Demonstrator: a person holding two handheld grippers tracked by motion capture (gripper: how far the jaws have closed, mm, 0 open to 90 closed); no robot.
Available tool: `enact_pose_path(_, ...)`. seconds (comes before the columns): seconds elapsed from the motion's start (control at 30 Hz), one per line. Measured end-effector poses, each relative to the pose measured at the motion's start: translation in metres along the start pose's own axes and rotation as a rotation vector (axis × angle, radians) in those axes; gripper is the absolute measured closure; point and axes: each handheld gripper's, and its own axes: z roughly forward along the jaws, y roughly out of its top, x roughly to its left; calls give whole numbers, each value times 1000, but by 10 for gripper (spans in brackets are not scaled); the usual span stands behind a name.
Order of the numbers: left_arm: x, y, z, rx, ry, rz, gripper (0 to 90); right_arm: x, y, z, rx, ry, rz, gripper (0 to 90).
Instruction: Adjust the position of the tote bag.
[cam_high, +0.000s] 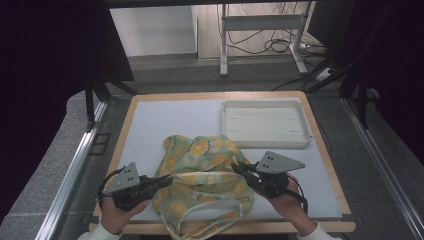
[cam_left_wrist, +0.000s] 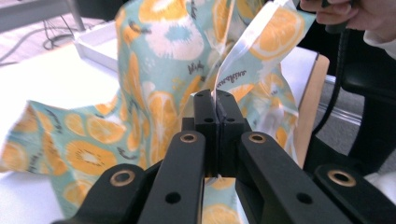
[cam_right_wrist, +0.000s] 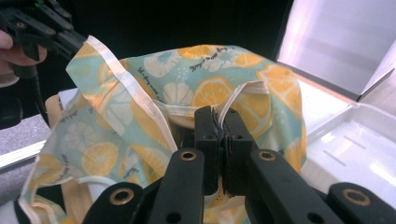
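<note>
Both our claws, the left gripper (cam_left_wrist: 216, 109) and right gripper (cam_right_wrist: 221, 125), pinch tight on the orange-print cloth bag (cam_high: 205, 172) edge between them, so we can hold it open.

**Left gripper pinches the hem of an orange-print cloth bag**

The left gripper (cam_left_wrist: 216, 105) has its two black jaws pressed together on a white-edged hem of the cloth bag (cam_left_wrist: 159, 88), a pale teal fabric printed with orange slices and small script. From the pinch the hem runs up and to the right, to where the other hand (cam_left_wrist: 348, 16) grips the top corner. The rest of the bag drapes down onto the white table mat (cam_left_wrist: 42, 79) at left. A white tray (cam_left_wrist: 98, 44) lies behind the bag. The table's wooden edge (cam_left_wrist: 310, 107) shows at right.
</note>
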Motion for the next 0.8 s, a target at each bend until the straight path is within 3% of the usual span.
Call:
enact_pose_path(0.23,13,15,-4,-35,36,10,895,-6,19,10,-6,-13,-41,864)
enact_pose_path(0.37,19,22,-6,-51,48,12,895,-12,29,16,-20,-18,-40,866)
enact_pose_path(0.8,32,28,-3,-45,68,-8,896,-18,39,24,-31,-30,-50,868)
